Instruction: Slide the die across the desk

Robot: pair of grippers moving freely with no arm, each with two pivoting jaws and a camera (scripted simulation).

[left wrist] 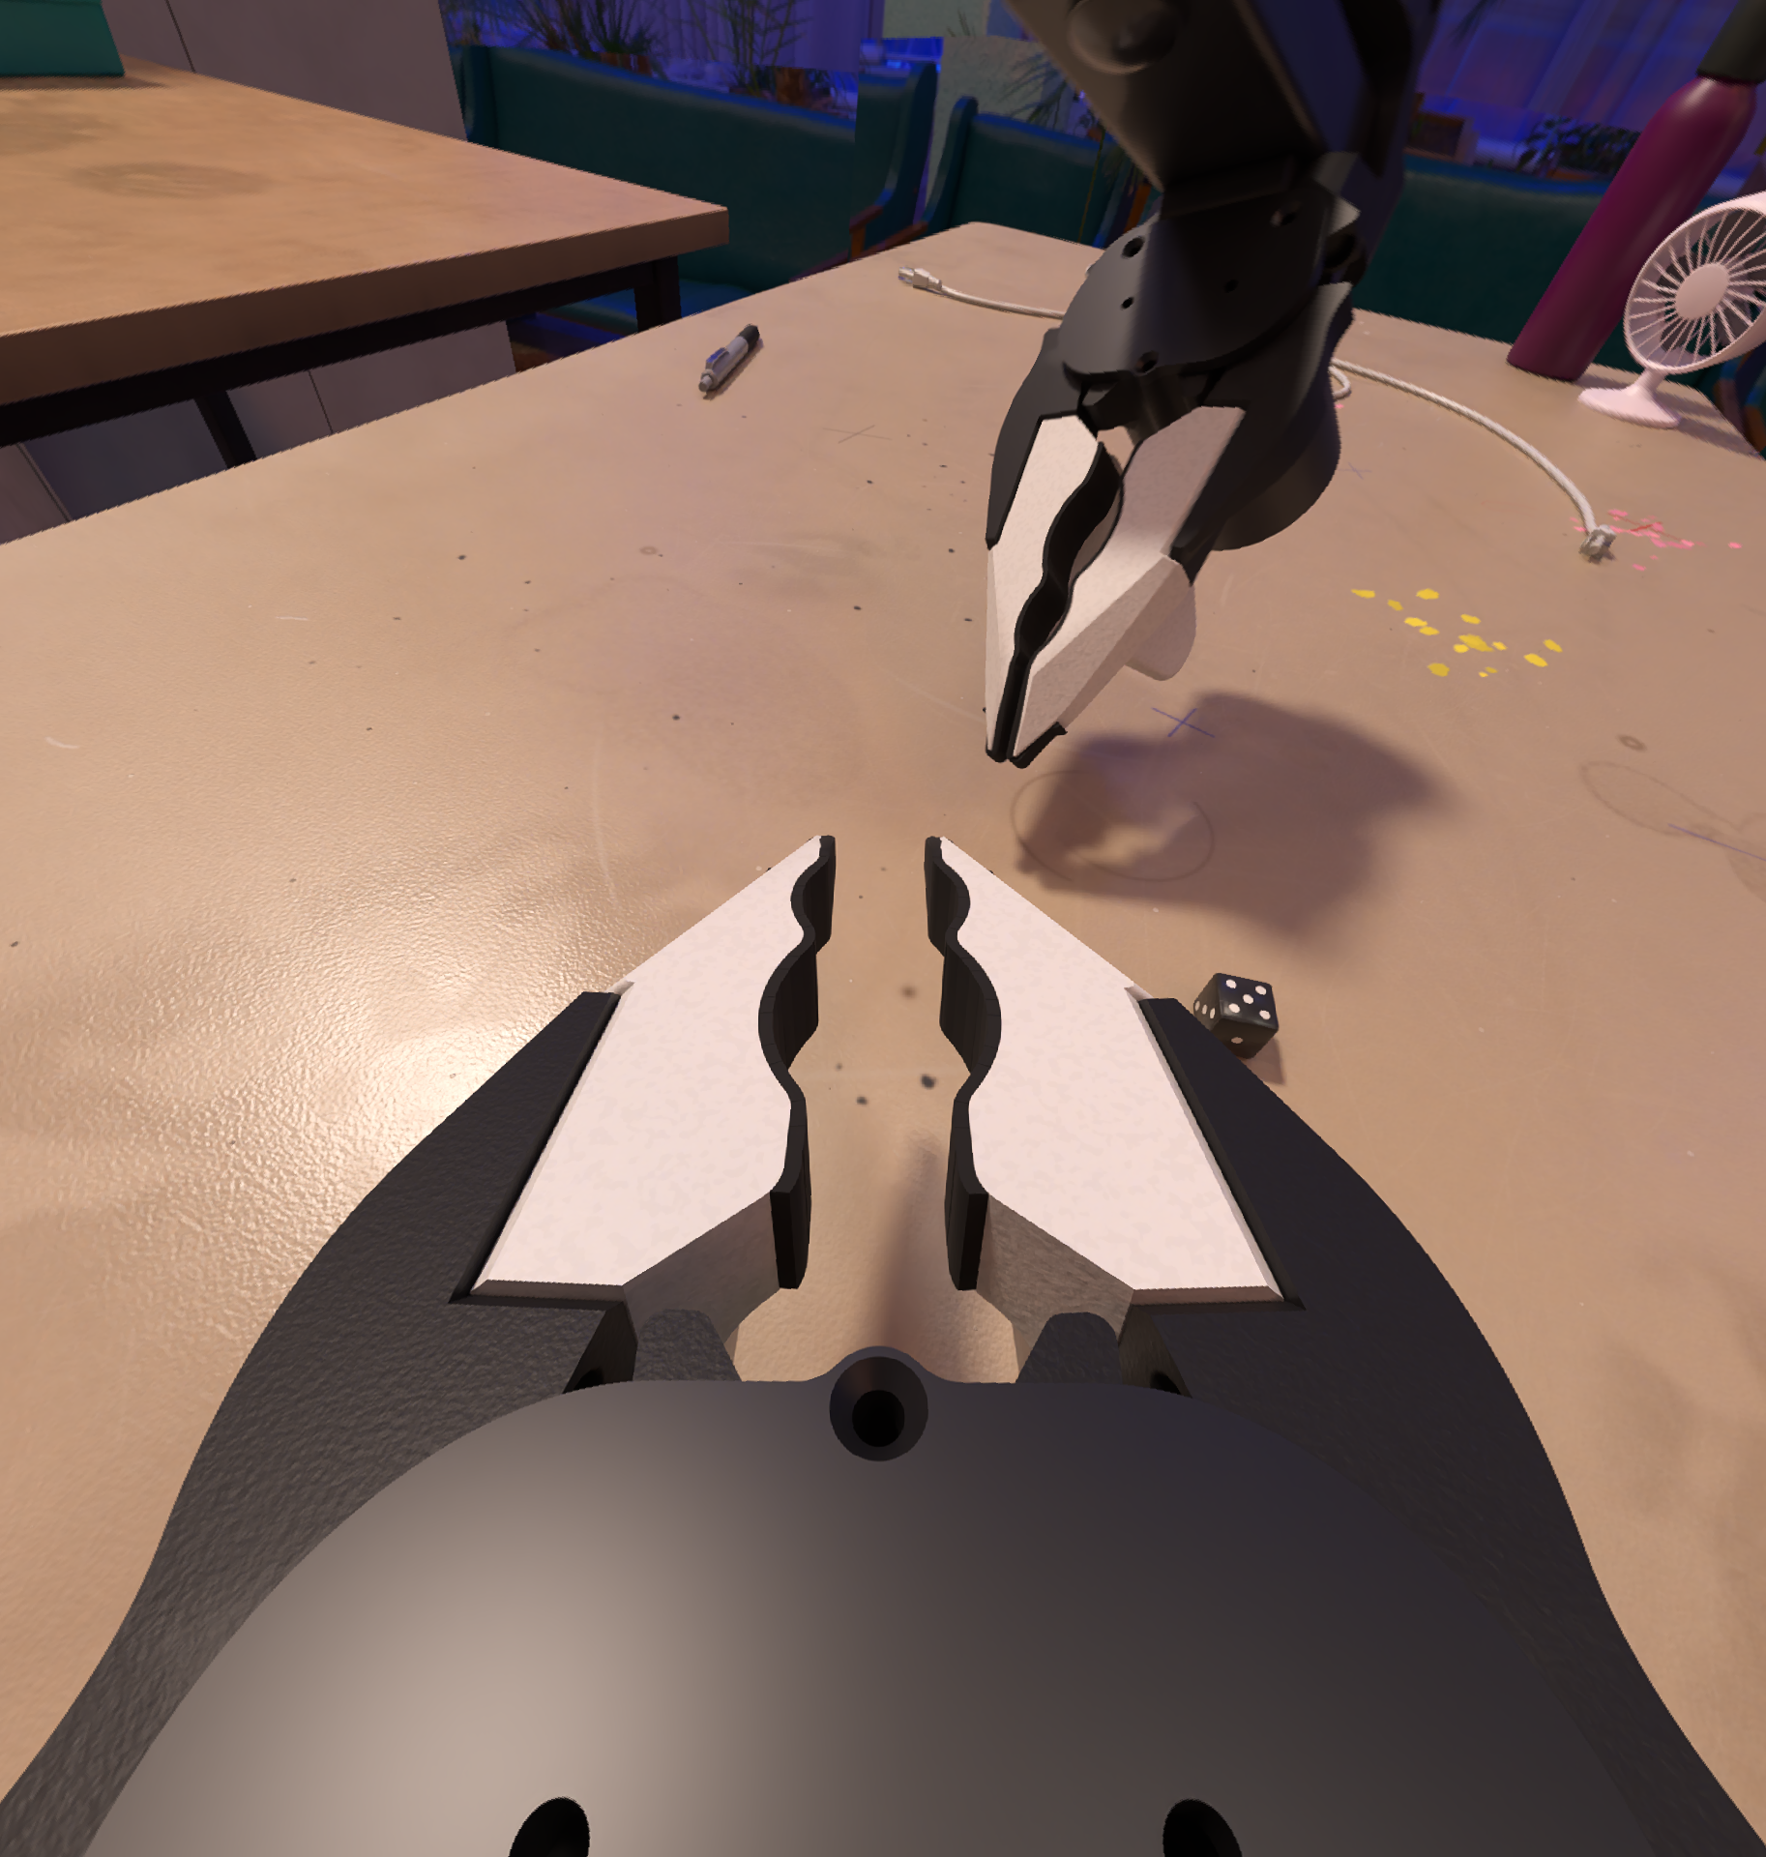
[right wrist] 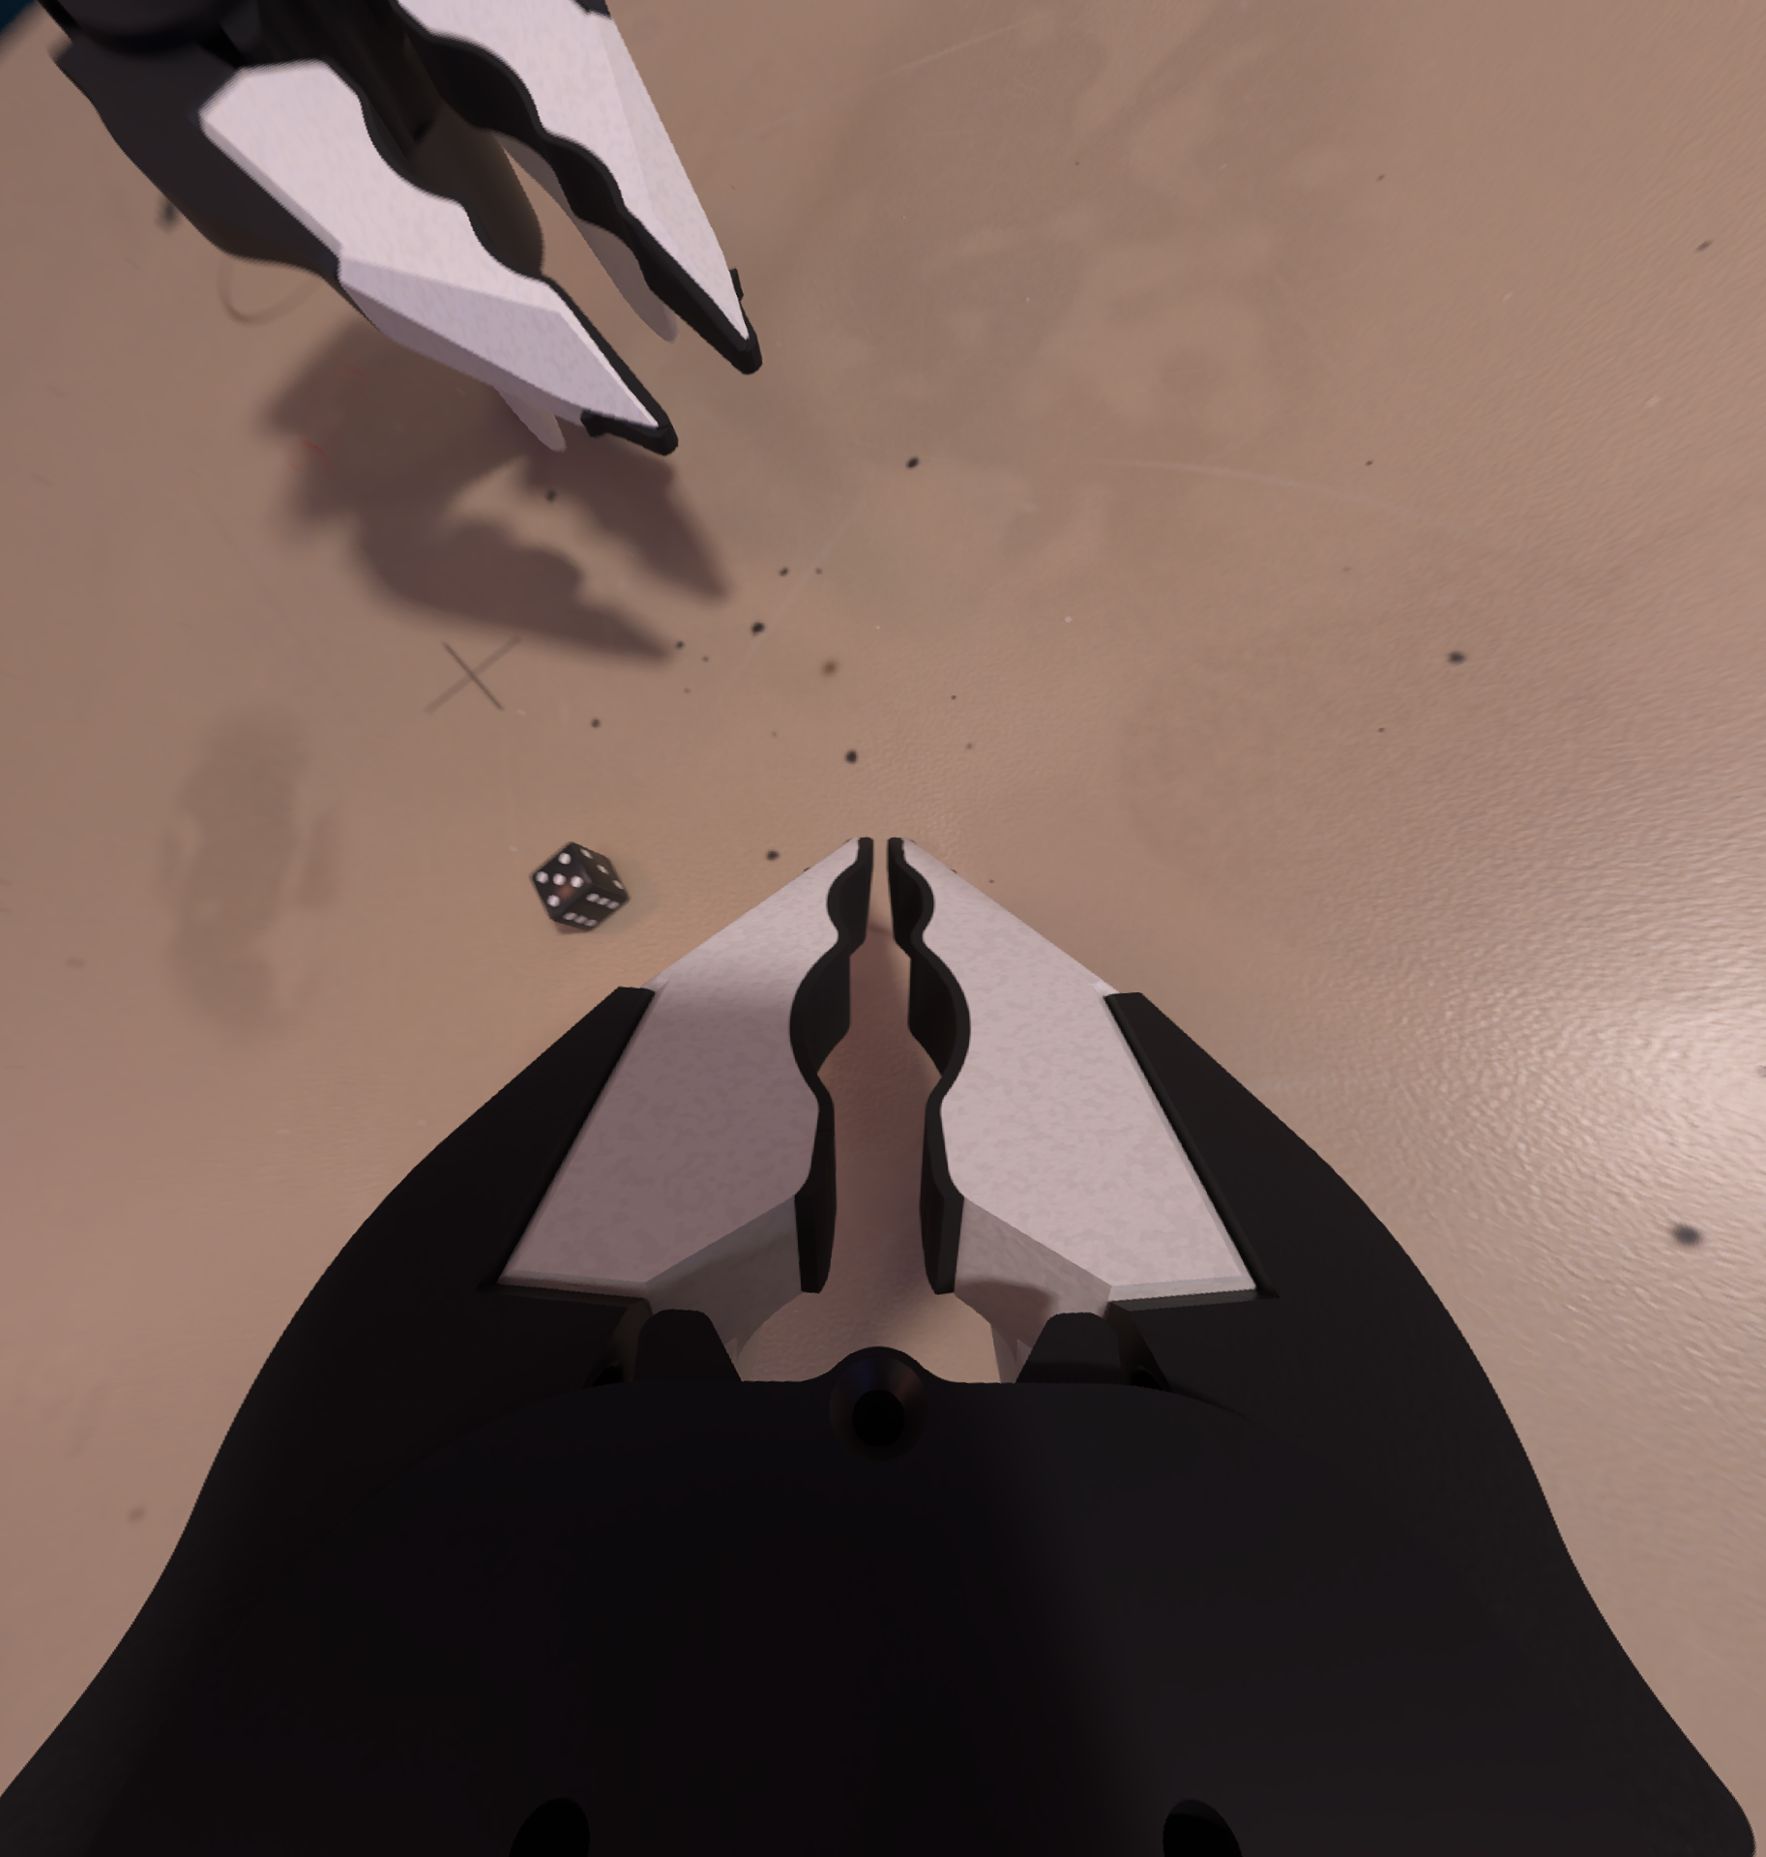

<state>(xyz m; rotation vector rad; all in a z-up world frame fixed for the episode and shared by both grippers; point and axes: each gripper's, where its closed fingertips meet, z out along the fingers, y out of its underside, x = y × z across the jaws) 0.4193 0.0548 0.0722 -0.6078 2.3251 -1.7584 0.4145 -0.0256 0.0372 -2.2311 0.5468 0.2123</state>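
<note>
Die (left wrist: 1237, 1012) lies free on desk (left wrist: 356, 804); left hand-held gripper (left wrist: 879, 844) apart, right hand-held gripper (right wrist: 880, 844) together.

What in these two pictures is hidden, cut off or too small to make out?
- Left wrist view: part of the die is hidden behind the left gripper.
- Left wrist view: the purple bottle and white fan run past the frame's edge.
- Left wrist view: the marker is too small for detail.
- Right wrist view: the desk fills the frame; its edges mostly fall outside.
</note>
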